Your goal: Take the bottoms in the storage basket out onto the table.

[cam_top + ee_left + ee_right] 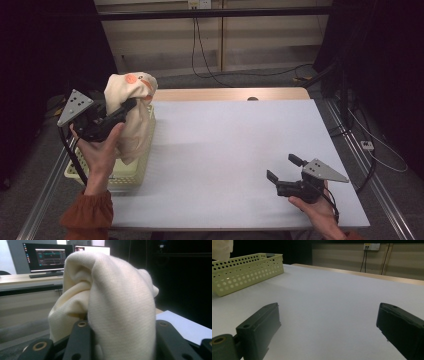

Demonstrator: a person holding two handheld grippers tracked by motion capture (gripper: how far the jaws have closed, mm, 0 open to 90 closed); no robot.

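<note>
Left claw (131, 106) pinching cream garment (131, 117) lifted over pale yellow perforated basket (131, 175), right claw (284, 168) spread above white table (225, 150).

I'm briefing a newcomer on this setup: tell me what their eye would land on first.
First, the cream cloth bunched in the left gripper, lifted above the pale yellow perforated basket at the table's left edge. Next, the right gripper, jaws wide apart with nothing between them, low over the bare white table near its front right corner.

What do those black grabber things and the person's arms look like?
Each gripper, left and right, is black with two blocky jaws and a grey three-cornered plate dotted with small holes on top. A black cable trails from each. The sleeve is rust-orange.
</note>
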